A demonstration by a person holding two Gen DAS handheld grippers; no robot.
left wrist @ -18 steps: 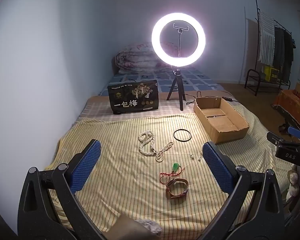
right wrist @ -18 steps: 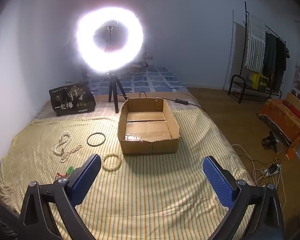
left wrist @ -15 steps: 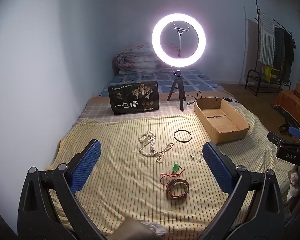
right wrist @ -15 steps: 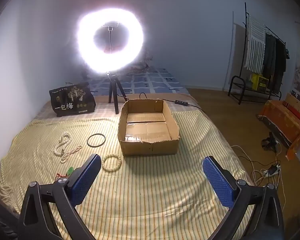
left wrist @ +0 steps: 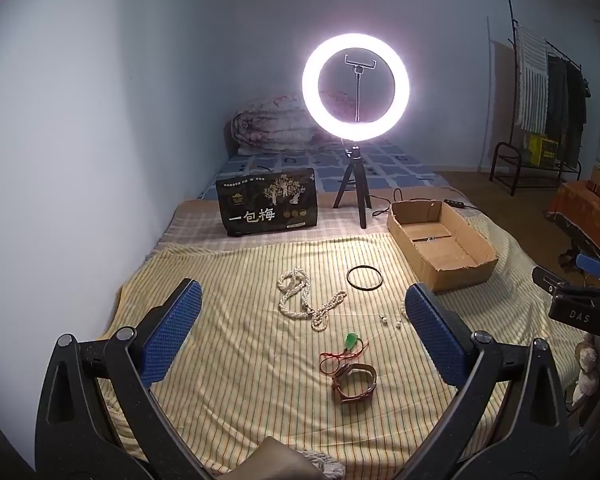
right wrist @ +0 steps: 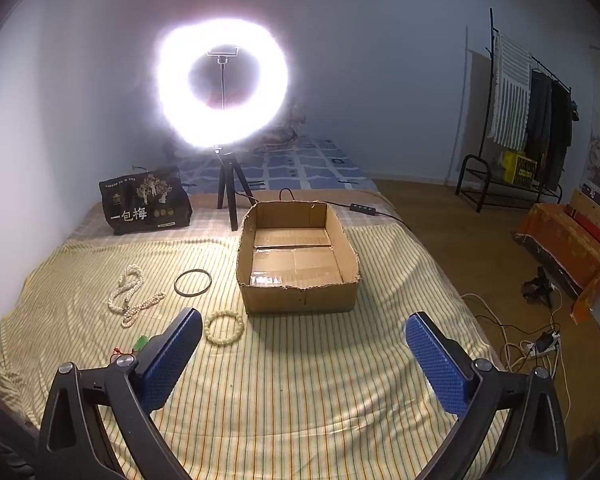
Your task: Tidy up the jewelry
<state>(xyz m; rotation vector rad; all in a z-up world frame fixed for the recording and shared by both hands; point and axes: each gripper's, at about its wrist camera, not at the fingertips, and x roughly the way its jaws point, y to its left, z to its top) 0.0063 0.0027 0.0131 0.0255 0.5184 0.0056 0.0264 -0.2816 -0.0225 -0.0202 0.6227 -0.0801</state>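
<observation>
Jewelry lies on a yellow striped sheet. In the left wrist view I see a pearl necklace, a black ring bangle, small pearl earrings, a green pendant on a red cord and a brown leather watch. The right wrist view shows the necklace, the bangle, a pale bead bracelet and an empty cardboard box. The box also shows in the left wrist view. My left gripper is open above the jewelry. My right gripper is open in front of the box.
A lit ring light on a tripod and a black printed bag stand at the back of the bed. A clothes rack, cables and a power strip are on the floor to the right.
Both views have shifted very slightly; the jewelry and box have not moved, and both grippers stay open.
</observation>
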